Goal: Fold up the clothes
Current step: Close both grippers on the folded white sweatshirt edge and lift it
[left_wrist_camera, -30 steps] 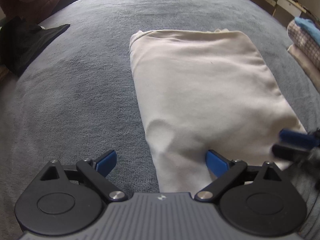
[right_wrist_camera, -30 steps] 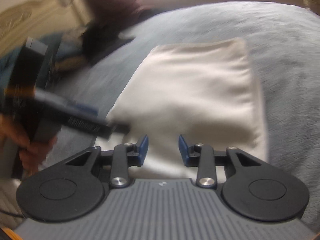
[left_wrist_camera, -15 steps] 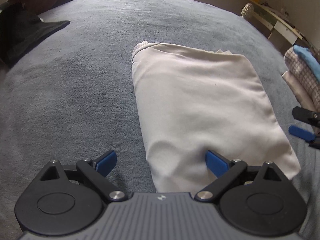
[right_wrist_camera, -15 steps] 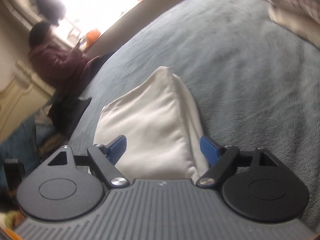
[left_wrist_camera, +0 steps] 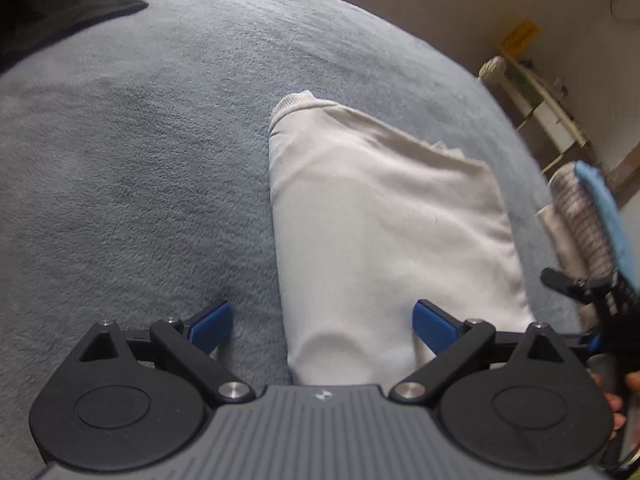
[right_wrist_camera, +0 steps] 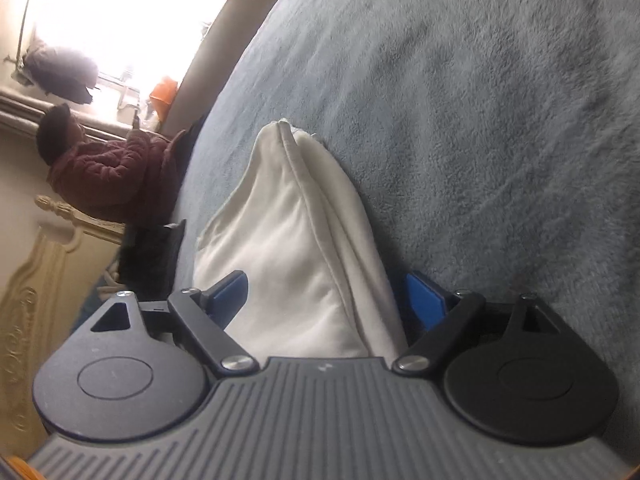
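Grey-blue fleece blanket [left_wrist_camera: 132, 168] fills both views, and nearest the lens in the left wrist view the left gripper [left_wrist_camera: 324, 326] stands with its jaws spread wide, nothing pinched. One blue pad rests over the blanket, the other over the near end of the folded cream garment [left_wrist_camera: 384, 232], which lies flat just ahead, its ribbed edge at the far left corner. Over at the right edge of that view the right gripper [left_wrist_camera: 576, 284] comes into shot, dark and partly cut off, with a hand [left_wrist_camera: 618, 404] below it.

Switch to the right wrist view: the camera is rolled hard over, and the right gripper [right_wrist_camera: 328, 300] has just been opening, jaws now wide. The garment's [right_wrist_camera: 288, 248] stacked folded edges run between the pads, but the pads do not press on it.

Further off, a pile of folded clothes [left_wrist_camera: 584, 216] sits beside the garment. Far back, a person in a dark red jacket [right_wrist_camera: 108, 172] is by a bright window [right_wrist_camera: 120, 12].
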`<state>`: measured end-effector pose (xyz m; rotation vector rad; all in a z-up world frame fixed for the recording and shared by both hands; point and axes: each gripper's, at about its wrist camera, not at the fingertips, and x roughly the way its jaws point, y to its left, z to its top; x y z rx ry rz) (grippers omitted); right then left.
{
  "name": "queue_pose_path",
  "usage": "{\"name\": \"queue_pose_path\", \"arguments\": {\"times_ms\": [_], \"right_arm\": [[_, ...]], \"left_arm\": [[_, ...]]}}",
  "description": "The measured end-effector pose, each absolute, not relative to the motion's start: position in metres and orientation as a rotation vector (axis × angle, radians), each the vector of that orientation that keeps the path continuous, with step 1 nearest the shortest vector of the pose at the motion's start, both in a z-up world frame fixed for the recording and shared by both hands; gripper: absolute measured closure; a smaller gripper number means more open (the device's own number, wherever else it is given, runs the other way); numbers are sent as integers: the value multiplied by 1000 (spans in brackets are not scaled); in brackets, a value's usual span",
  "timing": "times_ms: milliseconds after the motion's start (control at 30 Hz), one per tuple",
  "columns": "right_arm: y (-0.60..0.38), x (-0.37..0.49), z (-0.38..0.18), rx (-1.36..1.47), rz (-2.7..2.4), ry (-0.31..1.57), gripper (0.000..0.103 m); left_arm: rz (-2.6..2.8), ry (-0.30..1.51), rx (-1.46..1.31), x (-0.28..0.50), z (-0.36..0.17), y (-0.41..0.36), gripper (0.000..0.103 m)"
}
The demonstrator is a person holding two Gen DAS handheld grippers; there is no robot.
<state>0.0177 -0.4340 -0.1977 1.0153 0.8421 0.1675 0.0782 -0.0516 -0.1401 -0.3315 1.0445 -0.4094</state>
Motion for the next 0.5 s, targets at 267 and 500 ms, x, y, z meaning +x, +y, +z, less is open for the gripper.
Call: {"name": "queue_pose_path", "arguments": {"times_ms": [267,500], "right_arm": [[-431,62,-206,1034,325,903,13],[-417,108,-206,964,442,935,14]], "left_arm": [[-497,1032,-432,98,-148,-40,6],[-550,1017,-507,114,-157,-33,6]]}}
